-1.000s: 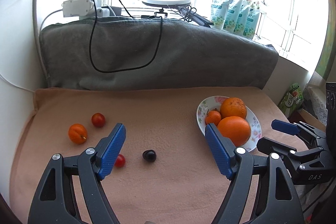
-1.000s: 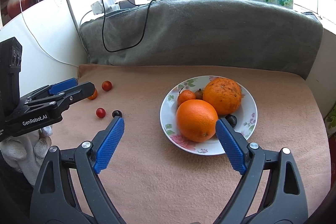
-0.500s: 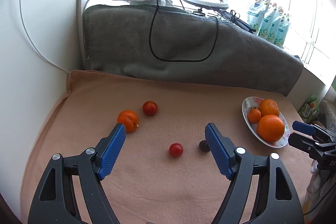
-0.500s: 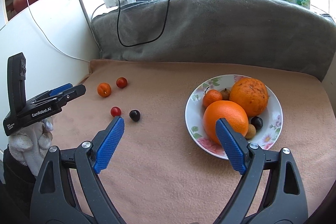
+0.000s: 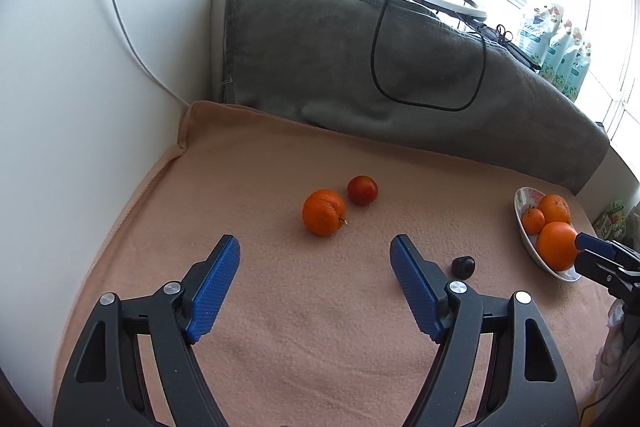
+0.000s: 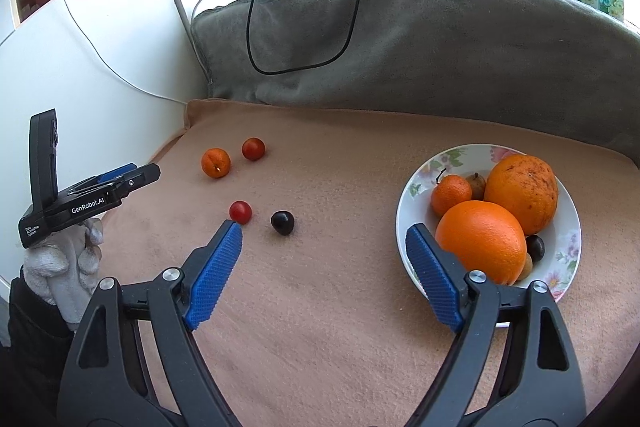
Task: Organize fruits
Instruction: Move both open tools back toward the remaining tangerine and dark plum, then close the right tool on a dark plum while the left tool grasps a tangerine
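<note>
Fruits lie loose on the peach-covered tabletop (image 5: pixel 280 307): beyond the left tool (image 5: pixel 315 259), its blue pads spread wide and empty, sit a small orange (image 5: pixel 324 212) and a red plum (image 5: pixel 362 190). The right tool (image 6: pixel 324 247), likewise spread, hovers level beside the floral plate (image 6: pixel 568 227).

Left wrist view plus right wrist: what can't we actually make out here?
- Small red fruit: seen only in the right wrist view; absent from the left wrist view, likely behind a blue finger.
- Plate: near rim hidden by the right claw; small fruits behind the big orange too covered to identify.
- Left claw: open and holding nothing, but its height above the cloth is unclear.
</note>
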The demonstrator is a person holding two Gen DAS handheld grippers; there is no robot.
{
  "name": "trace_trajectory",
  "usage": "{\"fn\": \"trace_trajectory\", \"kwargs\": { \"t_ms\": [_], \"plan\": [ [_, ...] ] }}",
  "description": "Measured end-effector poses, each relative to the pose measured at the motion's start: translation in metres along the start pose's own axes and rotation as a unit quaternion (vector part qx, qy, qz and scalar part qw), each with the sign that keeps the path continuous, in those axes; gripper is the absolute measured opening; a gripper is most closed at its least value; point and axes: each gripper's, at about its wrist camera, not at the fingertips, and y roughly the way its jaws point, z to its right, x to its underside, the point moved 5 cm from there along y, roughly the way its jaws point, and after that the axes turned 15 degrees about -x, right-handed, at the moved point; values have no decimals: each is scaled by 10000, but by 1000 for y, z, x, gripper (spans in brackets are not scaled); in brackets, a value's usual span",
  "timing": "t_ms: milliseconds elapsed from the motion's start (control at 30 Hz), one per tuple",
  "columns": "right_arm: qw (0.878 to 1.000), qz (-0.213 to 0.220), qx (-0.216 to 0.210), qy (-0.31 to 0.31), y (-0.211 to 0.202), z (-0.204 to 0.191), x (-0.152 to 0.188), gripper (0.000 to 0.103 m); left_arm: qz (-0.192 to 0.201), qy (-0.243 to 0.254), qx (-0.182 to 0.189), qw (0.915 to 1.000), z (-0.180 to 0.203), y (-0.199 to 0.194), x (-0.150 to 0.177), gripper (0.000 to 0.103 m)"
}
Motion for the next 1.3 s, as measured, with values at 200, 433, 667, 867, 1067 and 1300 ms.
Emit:
{"fn": "trace_trajectory", "kwargs": {
  "t_ms": [200,433,667,867,1067,1300],
  "plan": [
    [9997,-206,-101,-106,21,-5,1,74,-155,-30,162,9997,5,13,0,67],
    [9984,-472,-248,-200,48,-9,2,61,-316,-32,334,9989,16,30,0,60],
    [9963,-746,-354,-250,73,-10,6,51,-495,-88,400,9979,21,52,-2,59],
    [9949,-896,-403,-245,88,-8,8,45,-604,-130,396,9973,22,69,-4,56],
    [9937,-1007,-423,-244,100,-7,8,39,-696,-175,415,9966,22,83,-6,56],
    [9927,-1096,-421,-270,110,-8,7,36,-757,-182,438,9960,22,90,-4,55]
  ]
}}
